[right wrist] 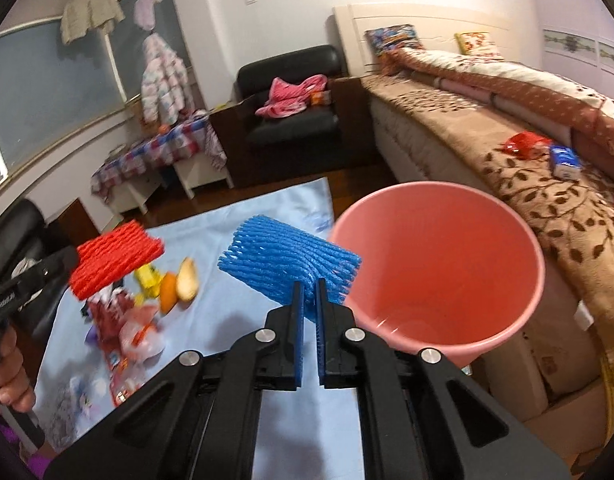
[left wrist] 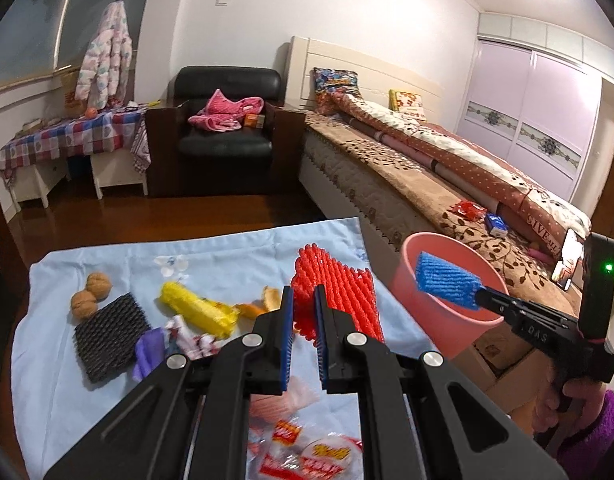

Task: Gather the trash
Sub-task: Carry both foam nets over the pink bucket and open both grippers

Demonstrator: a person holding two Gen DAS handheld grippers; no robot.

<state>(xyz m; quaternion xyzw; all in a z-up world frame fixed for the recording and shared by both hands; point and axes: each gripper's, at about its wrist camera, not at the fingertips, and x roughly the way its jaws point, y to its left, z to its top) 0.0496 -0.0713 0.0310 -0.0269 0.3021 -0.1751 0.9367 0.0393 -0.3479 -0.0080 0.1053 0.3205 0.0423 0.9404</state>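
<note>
So both grippers have a foam fruit net each. The left gripper (left wrist: 304, 292) is pinched shut on the edge of the red net (left wrist: 339, 292), which sticks up just past its fingertips in the middle of the left wrist view; from the right wrist camera that same red net (right wrist: 115, 262) shows at the left edge, lifted above the blue cloth (right wrist: 227, 216).

The right gripper (right wrist: 310, 286) is clamped on the blue net (right wrist: 291, 264), which fans out up and to the left of its fingertips in the centre of the frame. In the left view the blue net (left wrist: 447, 280) hangs over the near rim of the pink bucket (left wrist: 427, 248), at the right of centre. From the right wrist view the pink bucket (right wrist: 507, 216) fills the right of centre, its open mouth just right of the net.

Rest of the trash sits on the blue cloth (left wrist: 235, 248) in the lower left of the left view: a black net (left wrist: 109, 332), a yellow net (left wrist: 199, 312), two walnuts (left wrist: 91, 294), bits of orange peel (left wrist: 263, 304), a purple wrapper (left wrist: 151, 352) and some red and white wrappers (left wrist: 303, 456) at the bottom, partly hidden by the gripper. A bed (left wrist: 427, 176) runs along the right side.
</note>
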